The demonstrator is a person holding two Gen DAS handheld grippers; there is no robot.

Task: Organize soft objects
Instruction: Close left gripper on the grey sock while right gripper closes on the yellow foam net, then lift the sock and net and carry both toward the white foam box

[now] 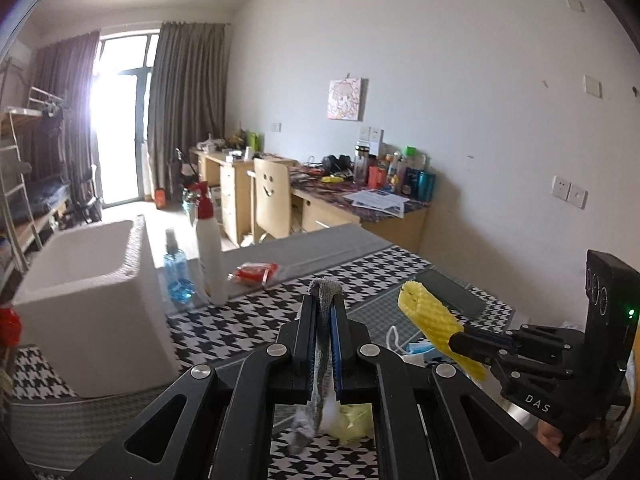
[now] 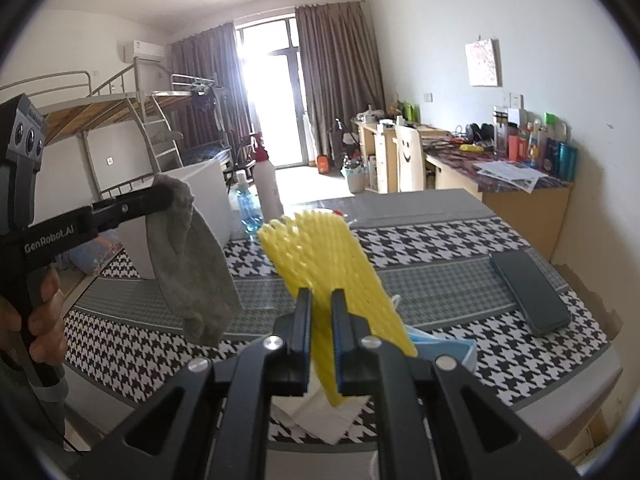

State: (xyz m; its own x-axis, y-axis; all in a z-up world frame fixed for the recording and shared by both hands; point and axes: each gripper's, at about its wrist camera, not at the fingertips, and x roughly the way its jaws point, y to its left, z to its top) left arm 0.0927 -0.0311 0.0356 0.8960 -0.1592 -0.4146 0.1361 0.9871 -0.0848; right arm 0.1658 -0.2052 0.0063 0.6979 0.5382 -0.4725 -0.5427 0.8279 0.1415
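While your left gripper (image 1: 324, 312) clamps the grey sock (image 2: 192, 264) shut, your right gripper (image 2: 321, 308) pinches the yellow foam net (image 2: 332, 264); both hang clear of the table (image 2: 440, 280), probably for the white bin (image 1: 80, 280) at left.

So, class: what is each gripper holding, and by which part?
The left gripper pinches a grey sock near its top edge; the right gripper grips a yellow foam net near its lower end.

The left black plastic claw (image 1: 325, 344) has two flat fingers with blue inner pads, angular linkage arms and round silver screws. The right black plastic claw (image 2: 321, 340) is built the same. White letters "GenRobot.AI" and "DAS" mark the bodies; a small green light glows. The bare-skinned hand (image 2: 38, 316) has a grey sleeve.
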